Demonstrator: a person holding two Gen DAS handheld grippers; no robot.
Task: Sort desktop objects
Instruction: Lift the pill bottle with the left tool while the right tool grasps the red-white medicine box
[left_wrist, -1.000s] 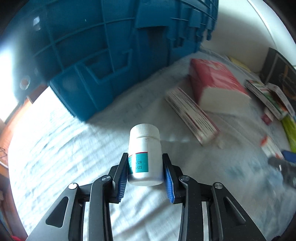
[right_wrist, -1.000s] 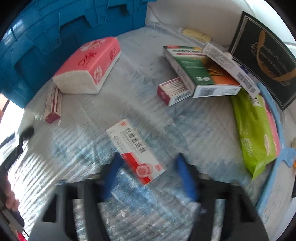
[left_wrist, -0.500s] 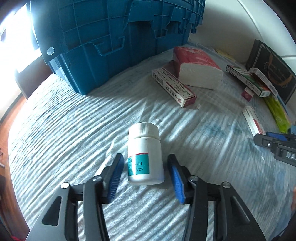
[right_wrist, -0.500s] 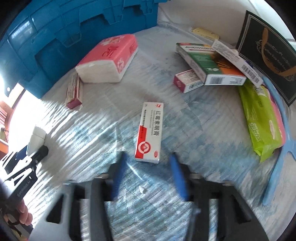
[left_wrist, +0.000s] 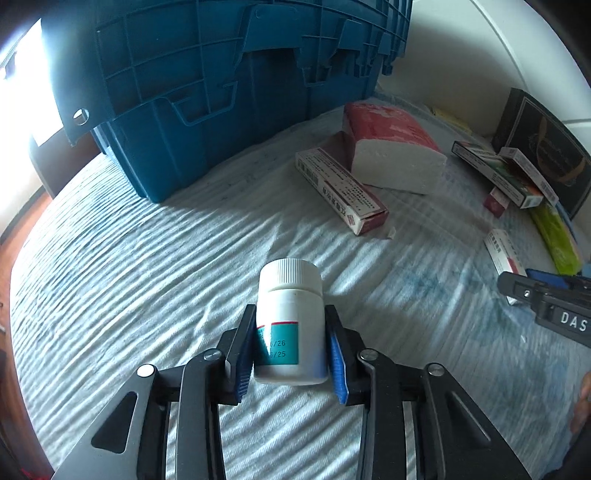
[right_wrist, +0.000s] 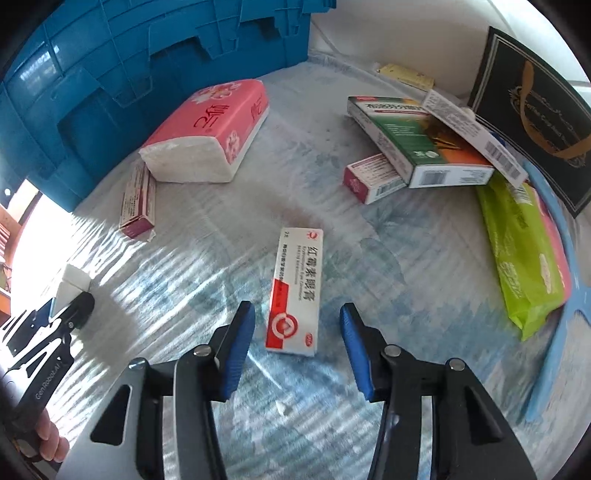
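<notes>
- Left gripper (left_wrist: 291, 350), low in the centre of the left wrist view, is closing its jaws; both blue pads already press the sides of a white pill bottle (left_wrist: 290, 321), which stands upright between them with its ribbed cap toward the top of the frame.
- Right gripper (right_wrist: 297, 347), at the bottom centre of the right wrist view, is also closing its jaws, but the blue fingers (right_wrist: 236, 347) stand apart from the red-and-white medicine box (right_wrist: 295, 291) that lies flat between them; clear gaps show on both sides.
- A striped white cloth (left_wrist: 129, 280) covers the surface under everything.
- A big blue crate (left_wrist: 221, 85) fills the upper left of both views.
- A pink tissue pack (right_wrist: 210, 133) lies just in front of the crate, upper centre-left of the right wrist view, with a slim dark red carton (right_wrist: 138, 201) just beside its lower left corner.
- At upper right of that view, a green box (right_wrist: 417, 140) rests on a small red-and-white carton (right_wrist: 373, 179), and a long white box (right_wrist: 472, 136) lies across the green one.
- A lime-green packet (right_wrist: 517, 251) lies along the right edge, below a black card (right_wrist: 535, 110) that stands upright.
- Part of a person's hand (right_wrist: 51, 439) shows at the lower left edge of the right wrist view.
</notes>
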